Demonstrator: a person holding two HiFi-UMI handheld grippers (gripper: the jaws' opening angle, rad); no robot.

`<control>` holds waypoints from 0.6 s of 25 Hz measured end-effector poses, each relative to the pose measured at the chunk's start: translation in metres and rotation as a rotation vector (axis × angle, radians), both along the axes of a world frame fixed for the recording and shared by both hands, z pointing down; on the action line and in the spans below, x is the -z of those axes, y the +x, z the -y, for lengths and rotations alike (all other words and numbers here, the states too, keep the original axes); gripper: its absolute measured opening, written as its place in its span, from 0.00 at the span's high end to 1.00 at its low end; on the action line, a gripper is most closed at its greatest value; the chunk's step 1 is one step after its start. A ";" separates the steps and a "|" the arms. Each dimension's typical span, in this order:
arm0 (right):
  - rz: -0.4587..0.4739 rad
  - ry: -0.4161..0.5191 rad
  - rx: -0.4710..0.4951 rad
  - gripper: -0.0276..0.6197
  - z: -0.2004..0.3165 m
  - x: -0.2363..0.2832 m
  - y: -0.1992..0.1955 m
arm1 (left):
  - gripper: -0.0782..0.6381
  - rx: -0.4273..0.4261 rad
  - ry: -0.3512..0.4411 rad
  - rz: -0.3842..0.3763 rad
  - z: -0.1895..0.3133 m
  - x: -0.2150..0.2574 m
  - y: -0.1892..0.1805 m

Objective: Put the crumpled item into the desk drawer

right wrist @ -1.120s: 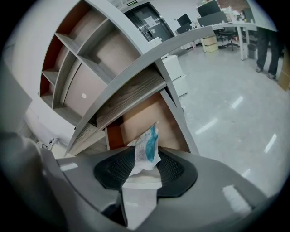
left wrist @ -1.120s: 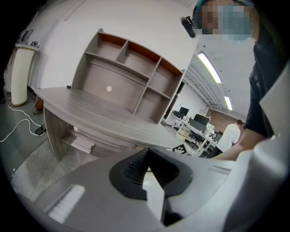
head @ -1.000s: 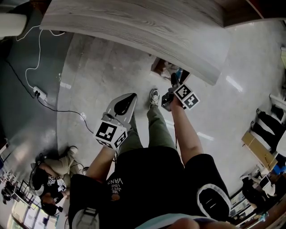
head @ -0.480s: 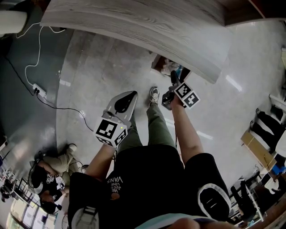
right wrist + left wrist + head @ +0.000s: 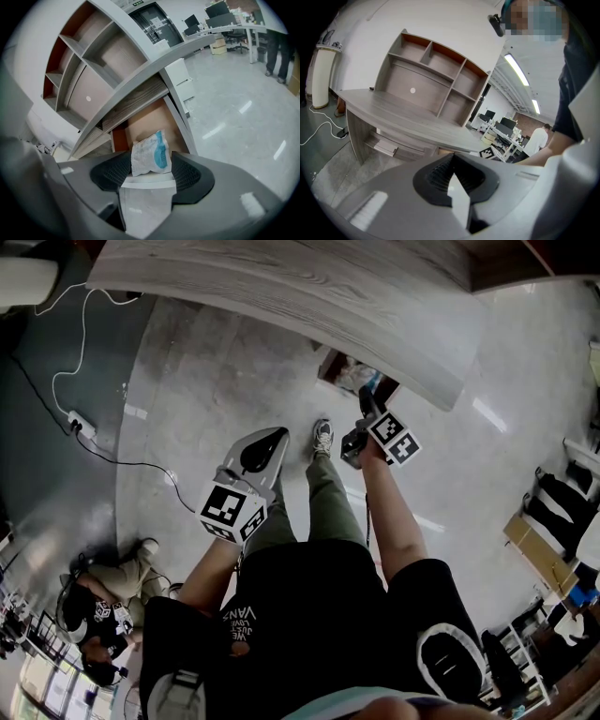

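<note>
Two grippers are recorded. Right gripper (image 5: 151,162) is held at the open light-brown desk drawer (image 5: 147,117) under the curved grey wood-grain desk top (image 5: 281,287); its jaws are opening and are seen spread wide. Crumpled white-and-blue plastic packet (image 5: 150,151) is seen between the dark ribbed pads (image 5: 112,174), over the drawer's front part, with no pad visibly pressing on it. Whether it already rests on the drawer floor or is in mid-drop cannot be told. Left gripper (image 5: 452,161) is held away from the drawer, at the person's left side; its jaws are pressed together with nothing between them. Packet is judged very light, soft and crinkly: thin film, expected to spring back part-way once squeezed and to slide on smooth pads. No fragility is expected, so a firm pinch would be tolerated. If it must be retaken, hold is best taken across the bunched white middle, where the folds give bulk, not at the thin blue edge, which is likely to slip out. Drawer closing is judged not yet done.
</note>
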State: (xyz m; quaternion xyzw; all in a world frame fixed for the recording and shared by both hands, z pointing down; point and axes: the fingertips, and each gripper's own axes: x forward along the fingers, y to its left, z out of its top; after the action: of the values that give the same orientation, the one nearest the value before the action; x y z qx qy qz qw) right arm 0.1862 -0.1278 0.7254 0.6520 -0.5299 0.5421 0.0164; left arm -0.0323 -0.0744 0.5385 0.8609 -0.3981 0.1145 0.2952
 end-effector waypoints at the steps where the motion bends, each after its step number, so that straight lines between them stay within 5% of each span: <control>1: -0.001 0.000 0.003 0.58 -0.001 0.000 0.000 | 0.82 0.000 0.001 0.001 -0.001 0.000 0.000; 10: -0.033 0.027 0.077 0.60 -0.003 0.012 -0.007 | 0.82 -0.008 0.015 0.002 -0.006 0.006 0.001; 12: -0.054 0.033 0.079 0.77 -0.005 0.016 -0.005 | 0.82 -0.013 0.020 0.001 -0.008 0.007 0.001; 15: -0.076 0.048 0.086 0.86 -0.009 0.023 -0.004 | 0.82 -0.018 0.024 0.001 -0.013 0.008 0.001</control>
State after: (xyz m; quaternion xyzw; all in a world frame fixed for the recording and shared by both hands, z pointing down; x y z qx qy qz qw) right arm 0.1825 -0.1188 0.7020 0.6490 -0.5691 0.5030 0.0440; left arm -0.0312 -0.0618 0.5301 0.8679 -0.3919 0.1127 0.2837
